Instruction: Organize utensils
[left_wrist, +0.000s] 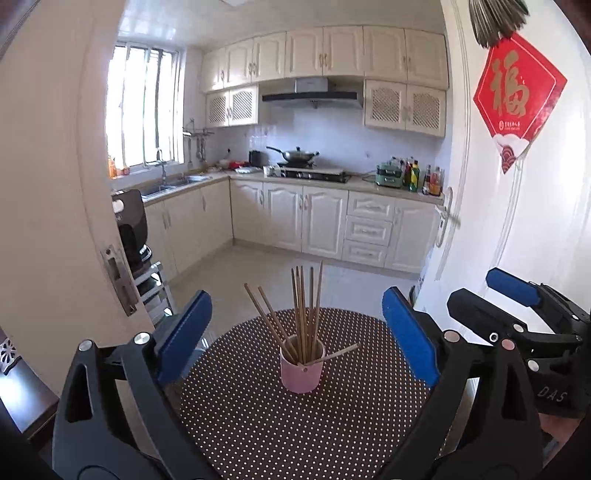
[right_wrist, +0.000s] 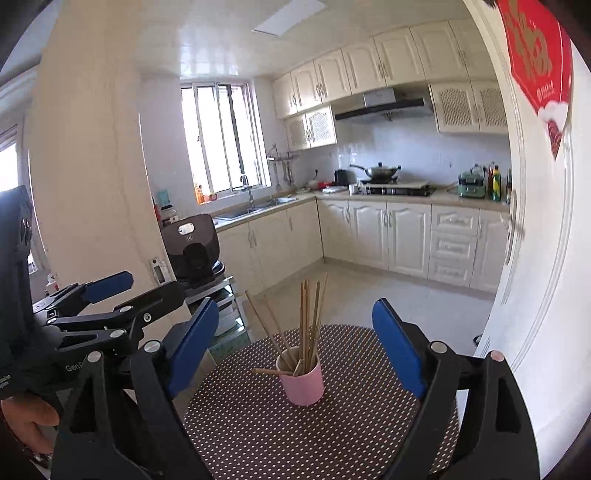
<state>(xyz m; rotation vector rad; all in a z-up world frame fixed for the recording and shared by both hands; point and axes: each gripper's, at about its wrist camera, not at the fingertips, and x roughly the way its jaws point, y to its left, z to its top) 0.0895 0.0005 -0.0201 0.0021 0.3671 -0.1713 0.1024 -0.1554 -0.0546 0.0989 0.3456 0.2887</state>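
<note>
Two wrist views, read from left to right. In the left wrist view we see the left gripper (left_wrist: 297, 332) with its blue fingers (left_wrist: 184, 336) spread wide and grasping nothing. A pink cup (left_wrist: 301, 373) stands upright on the dotted round table (left_wrist: 258, 424), at about 12 o'clock from the gripper, ahead of the fingertips and between their lines, touching neither. We count a bundle of wooden chopsticks (left_wrist: 304, 306) standing in the cup; most rise near 12 o'clock, two lean toward 11 o'clock, and one lies across the rim pointing toward 2 o'clock. At 3 o'clock the right gripper (left_wrist: 461, 295) appears just beside the left.

In the right wrist view we see the right gripper (right_wrist: 295, 332), likewise released and empty. The cup (right_wrist: 303, 384) again stands at 12 o'clock beyond the pads (right_wrist: 397, 347), apart from both.
</note>
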